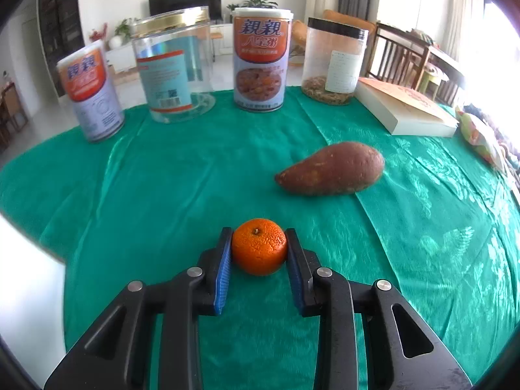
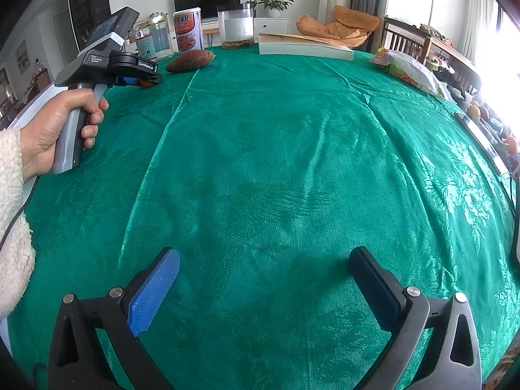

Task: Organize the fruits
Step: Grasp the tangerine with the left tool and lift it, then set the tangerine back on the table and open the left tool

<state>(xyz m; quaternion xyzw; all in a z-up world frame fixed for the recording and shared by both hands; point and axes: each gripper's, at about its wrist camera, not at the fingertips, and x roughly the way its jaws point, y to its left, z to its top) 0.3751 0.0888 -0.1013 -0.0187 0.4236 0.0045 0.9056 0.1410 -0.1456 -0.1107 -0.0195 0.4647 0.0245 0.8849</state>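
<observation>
- Left gripper (image 1: pixel 259 243): blue pads clamped on orange (image 1: pixel 259 247), low over green tablecloth (image 1: pixel 162 178).
- Right gripper (image 2: pixel 265 269): fingers wide apart, nothing between.
- Can (image 1: pixel 261 60): label "親親 八宝粥".
- Sweet potato (image 1: pixel 331 168): beyond orange.

Black left gripper (image 1: pixel 259 243) and right gripper (image 2: pixel 265 271), blue ribbed pads (image 2: pixel 152 292), silver screws; bare hand (image 2: pixel 55 126), fuzzy cream sleeve (image 2: pixel 13 214).

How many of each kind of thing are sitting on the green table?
Oranges: 1, the orange in the left tongs
Sweet potatoes: 1, the sweet potato
Porridge cans: 2, one can and another can
Clear jars: 2, gold-lid jar and black-lid jar
Books: 1, the book
Snack bags: 1, the bag
Total: 8
</observation>
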